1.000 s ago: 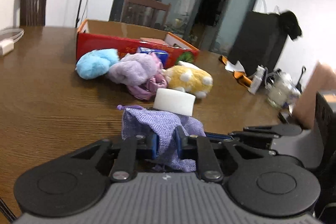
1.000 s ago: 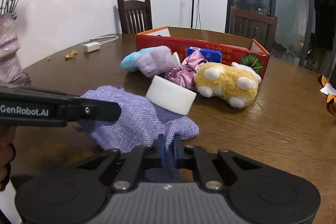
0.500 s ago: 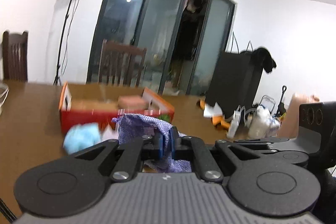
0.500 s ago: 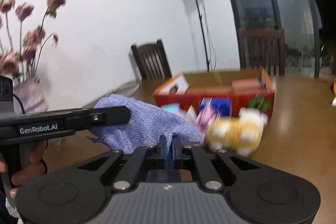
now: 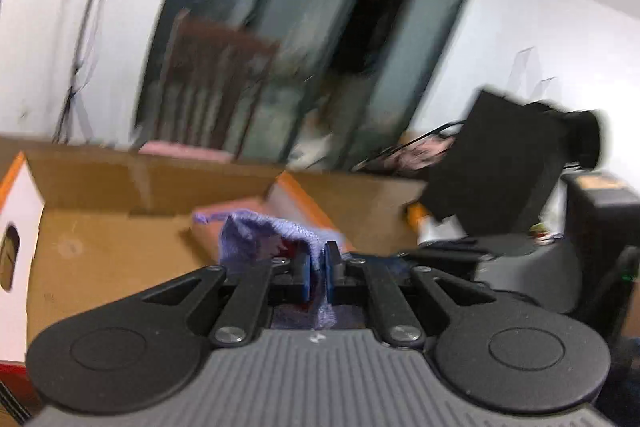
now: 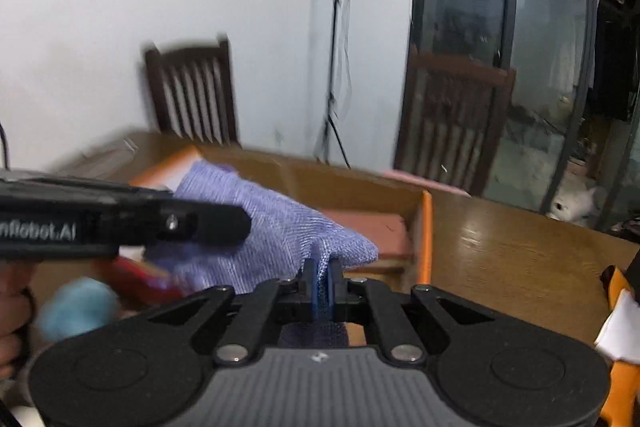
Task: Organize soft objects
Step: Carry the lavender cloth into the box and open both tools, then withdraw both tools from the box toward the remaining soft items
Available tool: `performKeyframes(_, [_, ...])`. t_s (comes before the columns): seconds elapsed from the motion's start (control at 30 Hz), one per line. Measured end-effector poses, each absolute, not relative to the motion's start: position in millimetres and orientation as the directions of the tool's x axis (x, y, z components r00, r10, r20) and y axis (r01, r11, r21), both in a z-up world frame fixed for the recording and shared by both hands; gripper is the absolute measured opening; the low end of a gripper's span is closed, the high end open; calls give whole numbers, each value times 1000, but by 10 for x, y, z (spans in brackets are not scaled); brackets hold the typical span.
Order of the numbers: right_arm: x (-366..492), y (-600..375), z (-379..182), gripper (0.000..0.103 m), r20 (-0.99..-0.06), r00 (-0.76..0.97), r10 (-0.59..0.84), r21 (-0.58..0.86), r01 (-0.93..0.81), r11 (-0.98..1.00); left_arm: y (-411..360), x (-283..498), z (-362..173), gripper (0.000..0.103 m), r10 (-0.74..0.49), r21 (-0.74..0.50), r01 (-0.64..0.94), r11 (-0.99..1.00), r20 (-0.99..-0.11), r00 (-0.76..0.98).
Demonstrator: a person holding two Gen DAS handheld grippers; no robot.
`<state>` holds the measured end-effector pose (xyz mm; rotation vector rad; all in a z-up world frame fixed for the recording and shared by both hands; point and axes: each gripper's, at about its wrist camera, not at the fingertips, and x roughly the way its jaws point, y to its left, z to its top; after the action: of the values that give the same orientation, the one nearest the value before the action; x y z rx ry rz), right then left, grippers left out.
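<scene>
The left gripper (image 5: 317,269) is clamping a fold of the purple cloth (image 5: 264,239), jaws closed on the fabric. The right gripper (image 6: 321,285) is likewise pinching another edge of the same purple cloth (image 6: 276,227), jaws closed on it. The cloth is hanging stretched between the two tools, off the table, over the near wall of the open cardboard box (image 5: 120,239). Inside the box a flat pink item (image 6: 372,227) is lying on the floor near the orange end flap (image 6: 428,227); what it is cannot be told.

Progress, by judgement: the cloth is in transit and not yet released into the box. Outside, below the left tool in the right wrist view, a blue fluffy item (image 6: 76,307) is waiting on the wooden table (image 6: 520,267), blurred. Most sorting appears outstanding.
</scene>
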<state>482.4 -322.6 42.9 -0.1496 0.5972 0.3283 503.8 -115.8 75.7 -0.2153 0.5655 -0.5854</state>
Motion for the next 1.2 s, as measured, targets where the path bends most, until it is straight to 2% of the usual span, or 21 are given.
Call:
performKeyframes(0.1, [5148,-3208,273,6,-642,745,182,-110,-324,940,-1272,5280,538,11,-512,-343,380,859,-544,665])
performKeyframes(0.2, [5297,-3187,171,14,-685,712,155,-128,-327,936,-1281,5306,458,17,-482,-294,384,875,-595,643])
performKeyframes(0.23, [5315,-3175,156,15,-684,715,145,-140,-324,936,-1287,5272,476,29,-465,-265,387,883,-604,647])
performKeyframes(0.27, [5342,-3157,160,16,-685,714,142,-149,-328,933,-1307,5253,502,47,-443,-232,388,892,-615,652])
performKeyframes(0.37, [5299,-3131,224,25,-681,719,140,-153,-327,933,-1291,5106,665,61,-387,-127,394,910,-600,700])
performKeyframes(0.43, [5155,-3171,334,26,-653,743,147,-150,-317,937,-1218,4971,804,70,-359,-76,390,918,-576,735])
performKeyframes(0.6, [4795,-3273,814,28,-566,806,173,-149,-306,940,-983,4615,1269,72,-337,-39,368,929,-499,798])
performKeyframes(0.67, [4588,-3281,1017,36,-527,830,183,-152,-304,940,-874,4416,1454,76,-321,-14,354,935,-457,830])
performKeyframes(0.9, [3799,-3344,1486,48,-414,887,204,-184,-302,935,-557,3592,1775,92,-240,69,274,959,-312,919])
performKeyframes(0.97, [3544,-3349,1552,60,-368,905,215,-181,-296,938,-484,3381,1787,93,-226,65,255,965,-289,930])
performKeyframes(1.0, [3447,-3354,1562,63,-346,911,223,-174,-296,939,-451,3266,1782,93,-214,67,241,968,-280,936])
performKeyframes(1.07, [3216,-3354,1555,83,-285,928,242,-150,-292,944,-417,3022,1746,97,-177,84,204,975,-253,951])
performKeyframes(1.1, [3101,-3347,1527,88,-261,933,247,-143,-291,946,-411,2888,1710,99,-161,94,187,978,-233,959])
performKeyframes(1.2, [2764,-3332,1424,91,-202,945,257,-114,-283,952,-388,2499,1580,101,-138,127,165,978,-195,971])
